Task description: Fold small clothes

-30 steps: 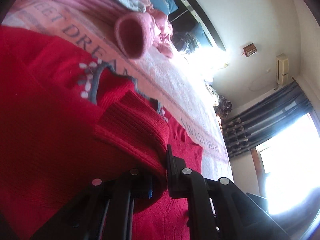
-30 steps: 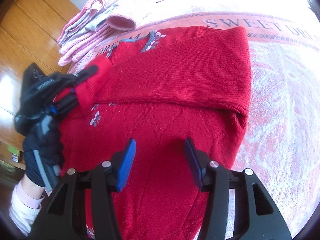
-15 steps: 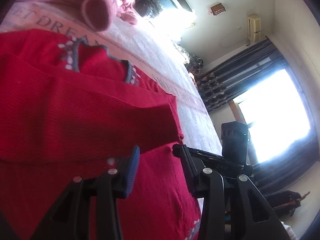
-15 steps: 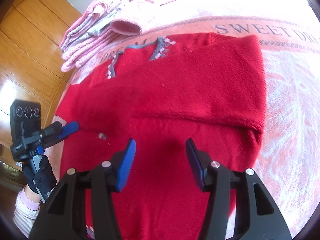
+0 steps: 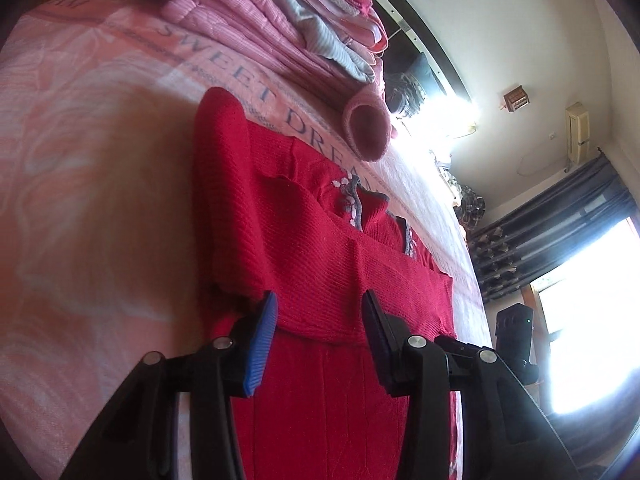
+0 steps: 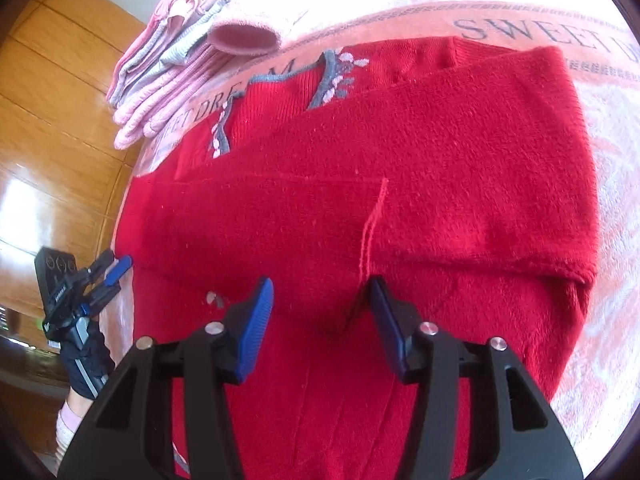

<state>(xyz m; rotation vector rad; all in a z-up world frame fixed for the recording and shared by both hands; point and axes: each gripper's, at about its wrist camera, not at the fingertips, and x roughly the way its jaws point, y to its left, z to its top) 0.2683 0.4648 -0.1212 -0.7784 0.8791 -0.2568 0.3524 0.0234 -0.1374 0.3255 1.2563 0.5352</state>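
Bedspread in pink, lettered "SWEET DREAM", carries a red sweater lying flat, both sleeves folded across its front, with a stack of folded pink clothes near its collar. Right gripper and left gripper hover over the sweater, fingers spread wide, holding nothing.

Home bedrm: bedspread (w/ "SWEET DREAM"), curtains, folded clothes.

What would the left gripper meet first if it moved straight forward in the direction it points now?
Most likely the folded sleeve of the red sweater: the open left gripper points at its lower edge. Depth is unclear, so it may graze the sweater body first.
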